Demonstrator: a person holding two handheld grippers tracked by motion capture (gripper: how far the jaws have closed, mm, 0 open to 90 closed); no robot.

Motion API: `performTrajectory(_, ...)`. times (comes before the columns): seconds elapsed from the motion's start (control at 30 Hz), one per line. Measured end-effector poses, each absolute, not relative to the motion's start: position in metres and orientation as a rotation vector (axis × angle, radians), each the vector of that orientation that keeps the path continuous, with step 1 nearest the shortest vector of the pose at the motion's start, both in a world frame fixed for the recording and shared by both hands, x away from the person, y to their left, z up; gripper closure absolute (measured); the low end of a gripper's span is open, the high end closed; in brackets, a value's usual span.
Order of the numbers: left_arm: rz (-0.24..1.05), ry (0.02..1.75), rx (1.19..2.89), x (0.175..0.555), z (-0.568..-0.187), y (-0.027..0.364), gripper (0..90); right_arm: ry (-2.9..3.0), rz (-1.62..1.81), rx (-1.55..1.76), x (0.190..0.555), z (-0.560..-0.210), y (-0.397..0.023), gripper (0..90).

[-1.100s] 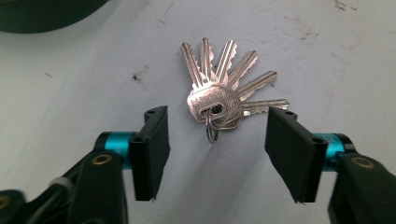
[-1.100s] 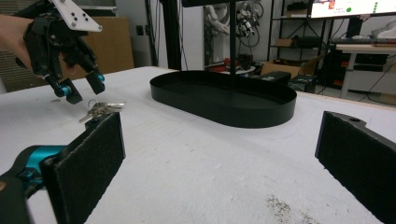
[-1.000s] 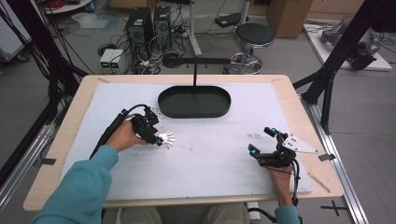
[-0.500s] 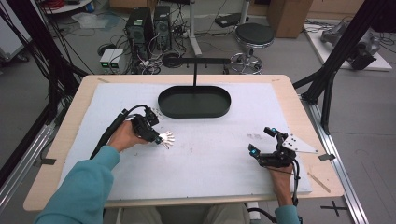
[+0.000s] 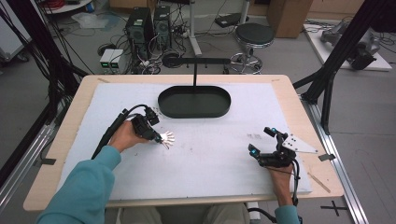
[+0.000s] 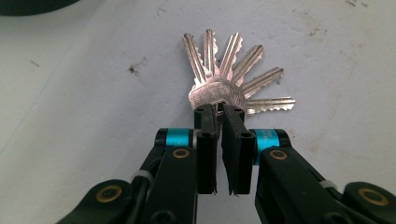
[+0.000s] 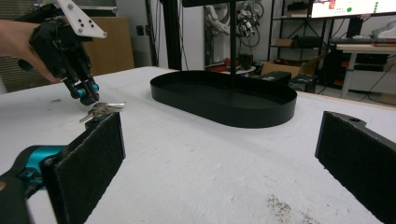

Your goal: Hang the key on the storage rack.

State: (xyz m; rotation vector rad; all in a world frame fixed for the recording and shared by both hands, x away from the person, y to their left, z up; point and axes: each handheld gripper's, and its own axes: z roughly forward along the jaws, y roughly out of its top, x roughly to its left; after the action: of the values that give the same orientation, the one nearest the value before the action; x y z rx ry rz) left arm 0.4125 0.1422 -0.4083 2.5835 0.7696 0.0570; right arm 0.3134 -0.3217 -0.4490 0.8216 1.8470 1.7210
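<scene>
Keys (image 6: pixel 233 77) are pinched at their heads by the nearly closed jaws of the left gripper (image 6: pixel 218 112), just in front of the black oval tray (image 5: pixel 194 101); since a second ago almost nothing is seen to have shifted, so a lift is judged imminent. Six silvery blades are fanned flat on the counter (image 5: pixel 210 158). The right gripper (image 7: pixel 219 154), well right of the tray, is held spread and empty

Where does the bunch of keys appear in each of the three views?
High view: keys left of centre on the white mat, at the left gripper's tips.
Left gripper view: upper centre, fanned out, jaws closed on their heads.
Right gripper view: far left, under the other gripper.
Shared landmark: black oval tray.
</scene>
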Motion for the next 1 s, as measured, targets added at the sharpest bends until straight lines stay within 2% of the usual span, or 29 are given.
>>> performTrajectory(0.7,0.064,0.765,2.603,0.412,-0.408,0.142,88.1,1.846,1.720,0.821,0.313,-0.449,-0.322,0.6)
performTrajectory(1.0,0.055,0.736,2.551,0.410,-0.399,0.147,88.5,1.845,1.718,0.815,0.314,-0.449,-0.322,0.6)
